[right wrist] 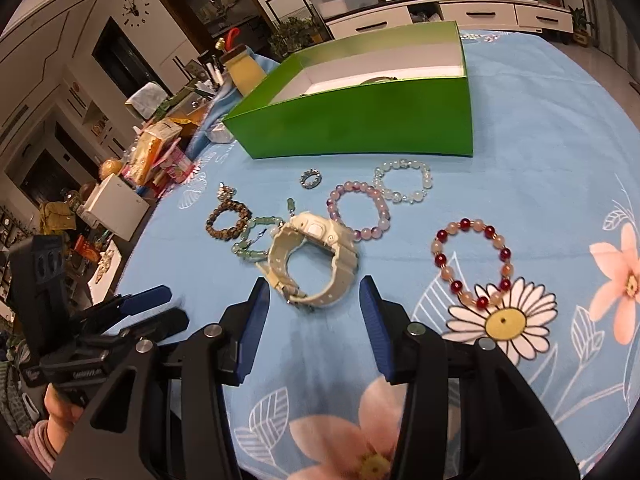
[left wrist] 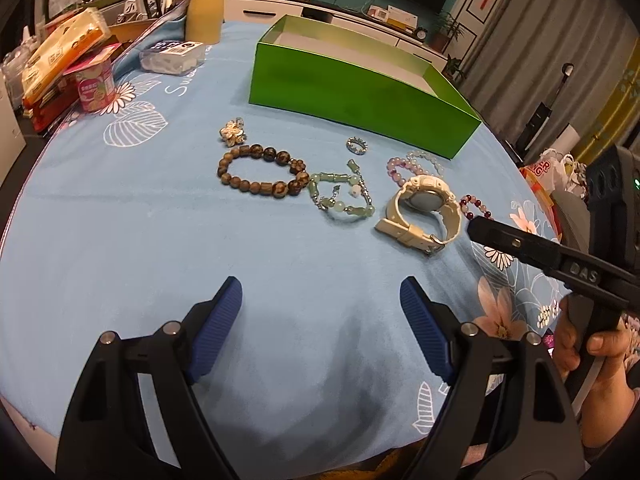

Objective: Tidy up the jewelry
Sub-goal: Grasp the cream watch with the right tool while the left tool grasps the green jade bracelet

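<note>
Right hand-held gripper [right wrist: 312,312] hangs released before the chunky white plastic watch [right wrist: 310,262] — lined up for grasping; left hand-held gripper [left wrist: 320,320] released too.

The open green cardboard box [right wrist: 352,128] hides most of its contents behind its near wall; one pale curved item barely shows, unidentifiable.

A bright green box [right wrist: 360,120] with a white inside sat on the pale blue cloth [left wrist: 140,240] printed with white and pink flowers, while a cream-white watch [right wrist: 310,260], a brown mottled bead bracelet [left wrist: 262,174], a jade-green one [left wrist: 340,196], a lilac one [right wrist: 360,212] and a red-and-peach one [right wrist: 472,262] caught the eye!
</note>
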A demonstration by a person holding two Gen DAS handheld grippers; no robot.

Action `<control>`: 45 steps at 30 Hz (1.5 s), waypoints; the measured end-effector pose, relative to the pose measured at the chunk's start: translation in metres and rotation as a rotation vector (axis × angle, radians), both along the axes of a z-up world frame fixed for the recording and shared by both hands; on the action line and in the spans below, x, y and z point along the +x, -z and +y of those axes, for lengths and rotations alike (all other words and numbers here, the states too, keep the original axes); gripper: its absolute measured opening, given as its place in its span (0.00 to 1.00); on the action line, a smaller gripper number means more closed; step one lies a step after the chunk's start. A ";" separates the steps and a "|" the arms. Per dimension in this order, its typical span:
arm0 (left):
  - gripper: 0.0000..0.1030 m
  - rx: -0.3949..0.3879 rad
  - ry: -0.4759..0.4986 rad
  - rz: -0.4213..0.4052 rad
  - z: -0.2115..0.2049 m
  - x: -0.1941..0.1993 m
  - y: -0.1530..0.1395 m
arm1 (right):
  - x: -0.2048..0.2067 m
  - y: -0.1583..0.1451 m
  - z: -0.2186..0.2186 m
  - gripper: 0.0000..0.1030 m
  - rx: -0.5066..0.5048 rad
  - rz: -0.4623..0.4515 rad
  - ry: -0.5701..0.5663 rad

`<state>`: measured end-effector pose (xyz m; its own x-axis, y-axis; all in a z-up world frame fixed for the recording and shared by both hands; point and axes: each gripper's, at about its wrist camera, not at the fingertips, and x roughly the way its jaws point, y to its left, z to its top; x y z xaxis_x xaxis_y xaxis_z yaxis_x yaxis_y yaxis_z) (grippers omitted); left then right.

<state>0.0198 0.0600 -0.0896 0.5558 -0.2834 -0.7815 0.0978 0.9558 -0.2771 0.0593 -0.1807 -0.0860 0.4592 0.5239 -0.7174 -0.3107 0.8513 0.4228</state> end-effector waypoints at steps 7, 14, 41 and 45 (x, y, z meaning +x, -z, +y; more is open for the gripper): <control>0.80 0.000 0.026 -0.008 -0.003 0.004 0.001 | 0.016 0.012 0.004 0.46 -0.047 0.045 0.036; 0.80 0.002 0.065 -0.030 -0.009 0.011 -0.004 | 0.020 0.020 0.007 0.15 -0.122 0.049 0.041; 0.70 0.113 0.358 -0.009 -0.073 0.081 -0.004 | -0.002 -0.005 -0.061 0.07 -0.031 -0.066 0.135; 0.57 0.134 0.370 0.042 -0.070 0.085 0.008 | -0.003 -0.004 -0.061 0.07 -0.024 -0.066 0.135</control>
